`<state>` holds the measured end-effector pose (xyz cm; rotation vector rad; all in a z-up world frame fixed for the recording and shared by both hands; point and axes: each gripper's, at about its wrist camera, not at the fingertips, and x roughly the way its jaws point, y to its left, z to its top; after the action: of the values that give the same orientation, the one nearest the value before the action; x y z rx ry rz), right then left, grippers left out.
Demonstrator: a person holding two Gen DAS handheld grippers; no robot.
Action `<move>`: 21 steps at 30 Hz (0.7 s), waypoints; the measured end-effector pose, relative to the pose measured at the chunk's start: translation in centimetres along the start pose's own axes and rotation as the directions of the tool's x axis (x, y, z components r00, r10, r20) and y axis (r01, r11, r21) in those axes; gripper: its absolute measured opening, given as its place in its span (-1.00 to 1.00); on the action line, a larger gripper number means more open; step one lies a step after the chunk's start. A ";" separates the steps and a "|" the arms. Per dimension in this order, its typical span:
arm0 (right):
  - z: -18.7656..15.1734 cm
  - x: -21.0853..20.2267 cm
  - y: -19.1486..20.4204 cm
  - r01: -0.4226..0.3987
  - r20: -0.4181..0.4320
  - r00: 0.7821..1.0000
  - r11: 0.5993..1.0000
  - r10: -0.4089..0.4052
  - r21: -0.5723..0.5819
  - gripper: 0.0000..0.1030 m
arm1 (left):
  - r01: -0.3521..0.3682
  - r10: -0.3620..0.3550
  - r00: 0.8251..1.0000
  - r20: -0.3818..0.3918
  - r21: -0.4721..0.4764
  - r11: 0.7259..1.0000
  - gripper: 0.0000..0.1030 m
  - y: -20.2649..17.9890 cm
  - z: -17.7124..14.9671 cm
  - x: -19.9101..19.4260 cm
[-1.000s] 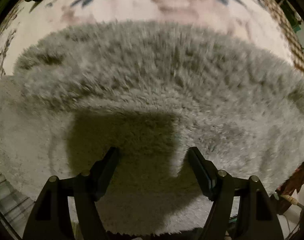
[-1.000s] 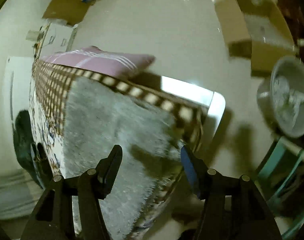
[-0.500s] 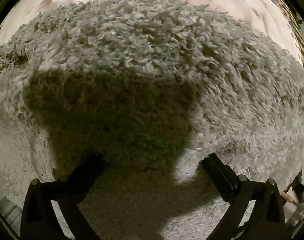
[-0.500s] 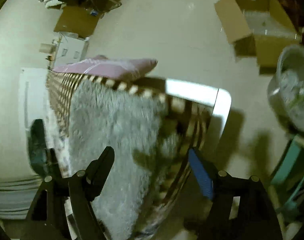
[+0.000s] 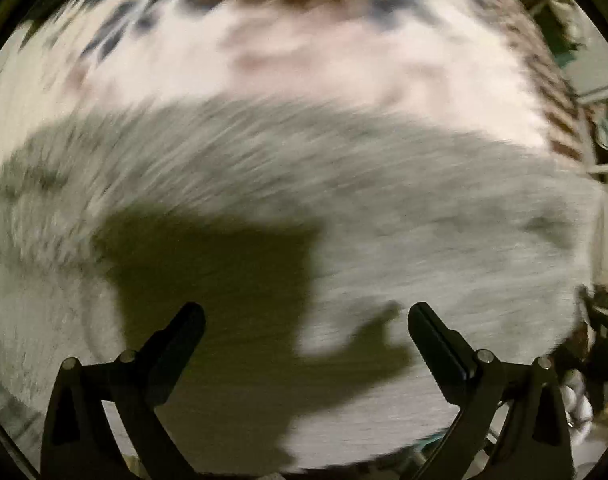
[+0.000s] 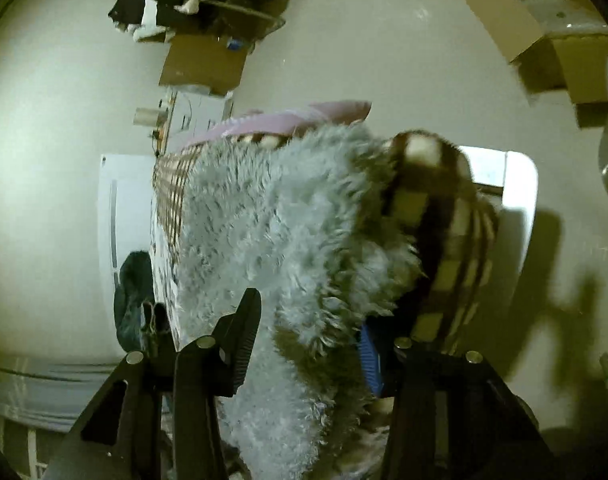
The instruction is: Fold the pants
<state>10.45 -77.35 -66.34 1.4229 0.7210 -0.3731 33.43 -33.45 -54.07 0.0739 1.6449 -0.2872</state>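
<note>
The floor (image 6: 384,60), pale and glossy, fills most of the right wrist view. On it stands a white table (image 6: 520,184), the landmark here, and over the table lies a patterned blanket (image 6: 444,216) with a brown-and-cream checked border; in the left wrist view its floral middle (image 5: 304,60) shows beyond the pants.

The pants (image 6: 272,232), grey and shaggy, lie spread on the blanket atop the table, and their near edge hangs down toward the right gripper. In the left wrist view they (image 5: 344,200) cover the whole middle, smeared by motion blur.

Past the far edge of the table a pink pillow (image 6: 296,118) rests, and farther out on the floor sit a flattened cardboard sheet (image 6: 204,64) and an open cardboard box (image 6: 544,32).

The right gripper (image 6: 308,332) has its jaws spread either side of the hanging fur; the fabric lies between them, though whether either pad actually touches it is probably beyond what this view shows.

The left gripper (image 5: 304,328) hovers over the pants with jaws wide apart, grasping nothing, its shadow cast on the fur.
</note>
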 end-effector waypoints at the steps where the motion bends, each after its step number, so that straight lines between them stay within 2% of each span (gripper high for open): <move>1: 0.3 0.5 0.1 0.004 -0.002 1.000 1.000 -0.004 0.000 -0.06 | 0.019 -0.019 1.000 0.007 0.022 1.000 1.00 -1.3 0.4 -0.2; 3: 1.1 1.2 0.4 -0.014 0.006 1.000 1.000 0.014 0.009 0.06 | 0.033 -0.035 0.999 0.025 0.070 0.997 1.00 -4.3 1.7 0.1; 5: 1.9 2.0 0.8 -0.048 0.013 0.999 0.999 0.047 0.026 0.06 | 0.025 -0.032 0.998 0.061 0.110 0.994 1.00 -6.8 3.3 0.6; 7: 2.4 2.9 1.1 -0.062 0.010 0.998 0.997 0.062 0.034 0.07 | -0.030 0.016 0.996 0.088 0.160 0.987 1.00 -8.9 5.3 1.9; 8: 2.5 3.4 1.2 -0.060 0.009 0.998 0.998 0.060 0.033 0.07 | -0.073 0.057 0.994 0.098 0.170 0.983 1.00 -9.3 6.3 2.7; 9: 2.7 3.7 1.3 -0.057 0.009 0.998 0.998 0.056 0.030 0.07 | -0.086 0.072 0.993 0.091 0.154 0.984 1.00 -9.2 7.2 3.4; 12: 2.9 4.2 1.6 -0.050 0.008 0.999 0.998 0.050 0.027 0.07 | -0.029 0.021 0.995 0.093 0.083 0.996 1.00 -8.1 8.1 3.2; 14: 3.0 4.4 1.8 -0.041 0.009 0.999 0.999 0.041 0.015 0.06 | -0.011 0.003 0.995 0.098 0.085 0.996 1.00 -7.8 7.8 2.7; 16: 2.9 4.3 2.3 0.004 0.024 1.000 1.000 -0.004 -0.006 -0.17 | 0.016 -0.025 0.994 0.105 0.083 0.996 1.00 -7.2 7.0 1.7; 17: 2.6 4.0 2.7 0.033 0.029 0.999 0.999 -0.032 -0.020 -0.43 | 0.031 -0.039 0.994 0.103 0.079 0.996 1.00 -6.7 6.5 1.2; 21: 1.4 2.3 5.0 0.069 0.095 0.994 0.994 -0.061 -0.083 -0.55 | 0.084 -0.087 0.991 0.099 0.036 0.996 1.00 -4.1 4.9 -1.1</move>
<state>15.67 -77.61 -64.04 1.2947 0.7016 -0.4501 37.38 -38.35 -52.76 0.0127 1.5462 -0.3768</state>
